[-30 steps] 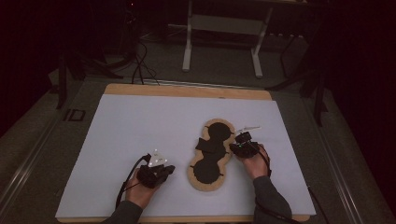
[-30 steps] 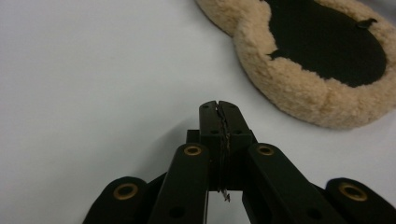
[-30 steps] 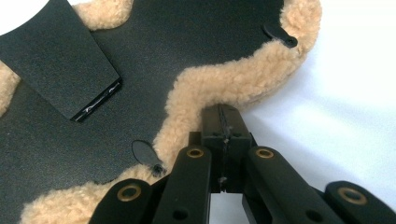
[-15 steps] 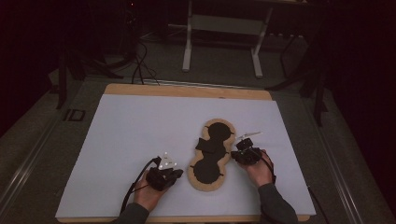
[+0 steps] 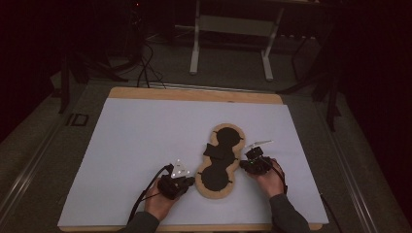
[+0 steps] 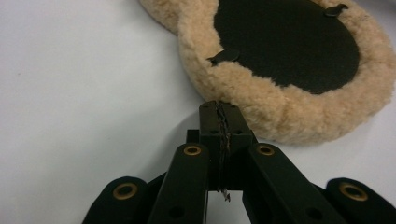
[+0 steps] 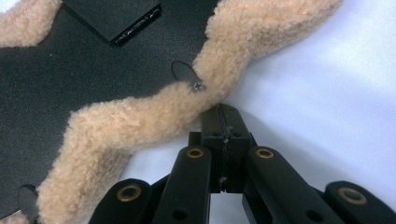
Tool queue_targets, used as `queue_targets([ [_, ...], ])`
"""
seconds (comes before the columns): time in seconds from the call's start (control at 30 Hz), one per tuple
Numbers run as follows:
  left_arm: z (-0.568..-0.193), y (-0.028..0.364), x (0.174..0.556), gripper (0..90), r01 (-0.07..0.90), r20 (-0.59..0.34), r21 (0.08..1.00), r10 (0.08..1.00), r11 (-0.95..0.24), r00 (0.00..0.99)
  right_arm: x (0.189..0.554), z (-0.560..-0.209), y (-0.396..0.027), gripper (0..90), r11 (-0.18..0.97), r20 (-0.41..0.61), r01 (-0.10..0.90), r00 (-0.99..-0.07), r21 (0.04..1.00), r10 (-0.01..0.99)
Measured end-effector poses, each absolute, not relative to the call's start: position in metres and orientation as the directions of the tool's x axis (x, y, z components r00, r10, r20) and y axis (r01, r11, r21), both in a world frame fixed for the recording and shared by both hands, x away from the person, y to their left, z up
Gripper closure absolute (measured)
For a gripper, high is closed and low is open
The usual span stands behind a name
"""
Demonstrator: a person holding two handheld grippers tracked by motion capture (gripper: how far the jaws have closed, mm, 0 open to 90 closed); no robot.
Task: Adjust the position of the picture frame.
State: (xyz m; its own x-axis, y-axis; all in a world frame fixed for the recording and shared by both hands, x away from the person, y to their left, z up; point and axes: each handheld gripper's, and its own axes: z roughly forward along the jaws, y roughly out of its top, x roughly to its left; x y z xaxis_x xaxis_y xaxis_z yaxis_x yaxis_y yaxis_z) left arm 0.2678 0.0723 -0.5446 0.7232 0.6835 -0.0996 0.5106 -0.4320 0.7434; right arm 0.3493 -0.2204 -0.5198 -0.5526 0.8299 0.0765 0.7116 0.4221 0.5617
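Both your grippers sit low in the frame: left gripper (image 5: 188, 181) and right gripper (image 5: 248, 162), jaws pressed together and empty, flank the fleece pad (image 5: 221, 162) at lower centre, tips at its fleece edge.

A tan fleece-edged, figure-eight pad with black centres (image 5: 221, 162) lies flat on the white sheet (image 5: 145, 141) covering the wooden counter (image 5: 194, 93). The left gripper (image 5: 187, 181), held in the person's left hand (image 5: 160, 201), sits just beside the pad's near lobe. The right gripper (image 5: 246, 161), held in the right hand (image 5: 270, 179), sits at the pad's right edge, near its waist.
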Motion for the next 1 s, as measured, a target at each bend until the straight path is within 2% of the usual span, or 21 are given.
queue_targets([
  [0.8, -0.544, 0.068, 0.252, 90.0, 0.504, -0.098, 0.744, 0.674, -0.439, 0.732, 0.355, -0.517, -0.208, 90.0, 0.439, 0.060, 0.707, -0.560, 0.554, 0.826],
  [1.0, -0.545, 0.059, 0.244, 90.0, 0.483, -0.092, 0.745, 0.646, -0.460, 0.758, 0.357, -0.513, -0.203, 90.0, 0.454, 0.062, 0.703, -0.575, 0.547, 0.816],
])
